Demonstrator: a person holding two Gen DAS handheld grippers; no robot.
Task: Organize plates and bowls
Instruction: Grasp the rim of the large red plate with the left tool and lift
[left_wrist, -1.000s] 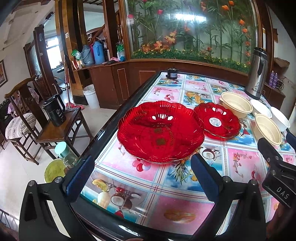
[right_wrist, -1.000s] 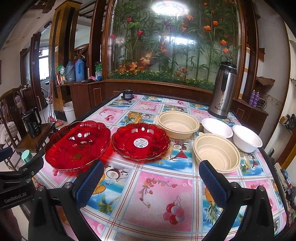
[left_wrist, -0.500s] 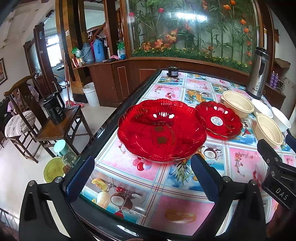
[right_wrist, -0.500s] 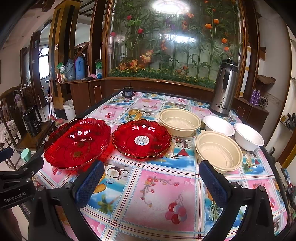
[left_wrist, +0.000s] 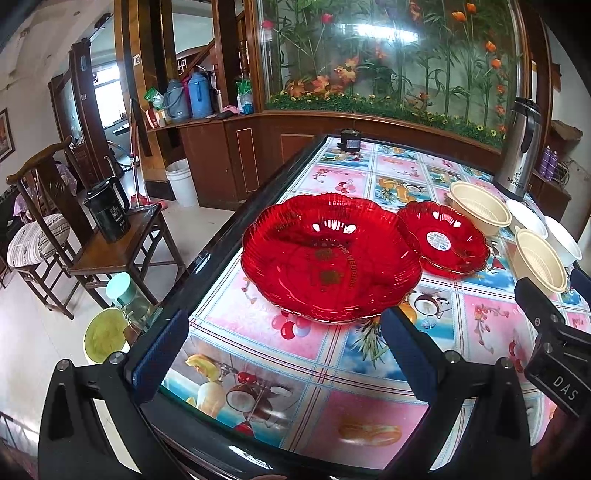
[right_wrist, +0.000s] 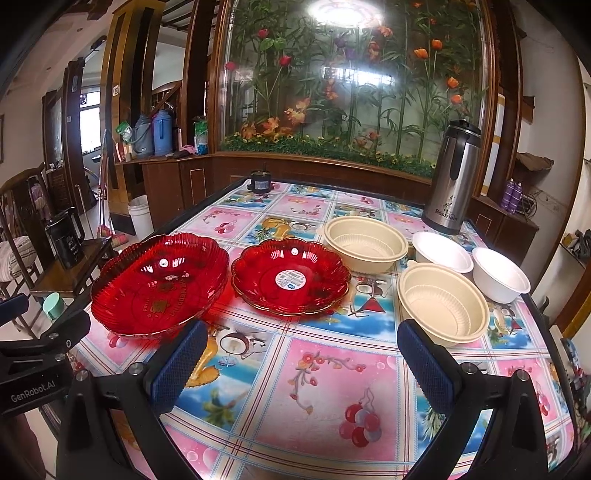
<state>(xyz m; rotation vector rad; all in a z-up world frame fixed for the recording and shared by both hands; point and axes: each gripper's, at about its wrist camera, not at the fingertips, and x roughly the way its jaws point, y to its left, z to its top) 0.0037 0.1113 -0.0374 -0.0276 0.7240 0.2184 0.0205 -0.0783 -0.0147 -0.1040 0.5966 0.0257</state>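
Both tools are hovering over the near end of the table (right_wrist: 321, 373) with nothing between their blue pads: the left gripper (left_wrist: 284, 354) is standing wide apart just short of the large red plate (left_wrist: 330, 258), and the right gripper (right_wrist: 301, 363) is gaping likewise. Beyond lie the small red plate (right_wrist: 291, 280), two cream bowls (right_wrist: 441, 302) and two white bowls (right_wrist: 500, 275). Only the left view is showing the side chair (left_wrist: 110, 251) fully. Since a second ago the left gripper has been edging closer to the large plate.
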